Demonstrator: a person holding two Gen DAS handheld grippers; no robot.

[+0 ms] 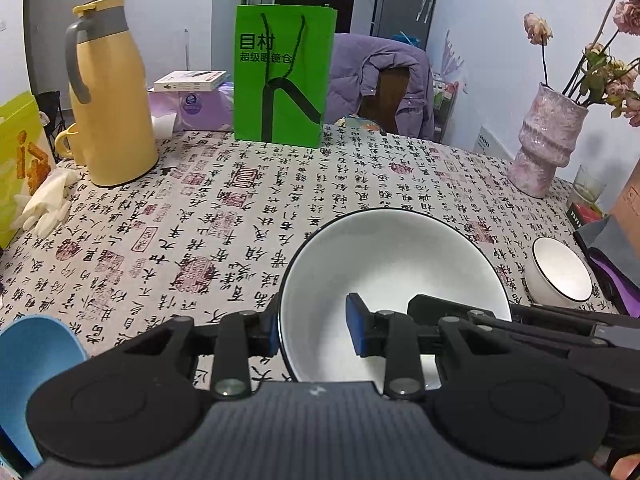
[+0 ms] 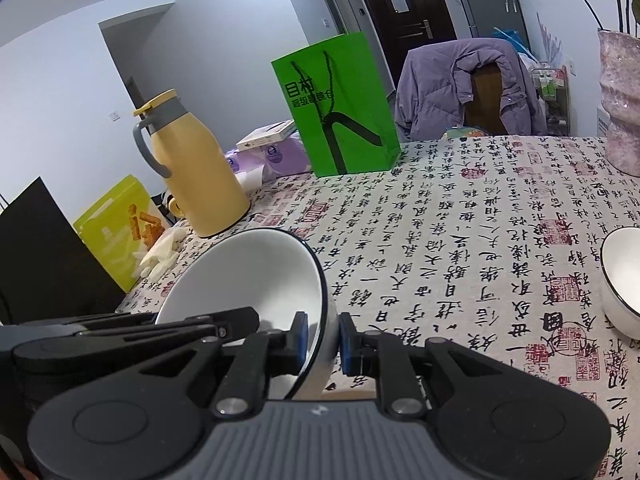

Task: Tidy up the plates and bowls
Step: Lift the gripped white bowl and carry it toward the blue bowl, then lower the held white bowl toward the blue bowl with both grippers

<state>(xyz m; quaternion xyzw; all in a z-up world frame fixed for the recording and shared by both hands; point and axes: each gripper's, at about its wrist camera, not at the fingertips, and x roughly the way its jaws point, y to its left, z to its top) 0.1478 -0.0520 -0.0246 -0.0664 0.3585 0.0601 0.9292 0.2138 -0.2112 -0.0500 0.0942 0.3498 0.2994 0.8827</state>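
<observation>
A large white bowl with a dark rim (image 1: 394,268) sits close in front of both grippers; it also shows in the right wrist view (image 2: 248,280), tilted. My left gripper (image 1: 314,330) straddles its left rim, one finger inside and one outside, with a gap at the inner pad. My right gripper (image 2: 323,342) is shut on the bowl's right rim, one blue pad on each side. A smaller white bowl (image 1: 560,272) stands on the table at the right; it also shows at the right edge of the right wrist view (image 2: 622,280).
The table has a calligraphy-print cloth (image 1: 240,208). A yellow thermos (image 1: 110,92), a green paper bag (image 1: 282,76) and a pink vase (image 1: 548,140) stand at the back. A blue plastic object (image 1: 28,364) is at the left front. White gloves (image 1: 46,204) lie at the left.
</observation>
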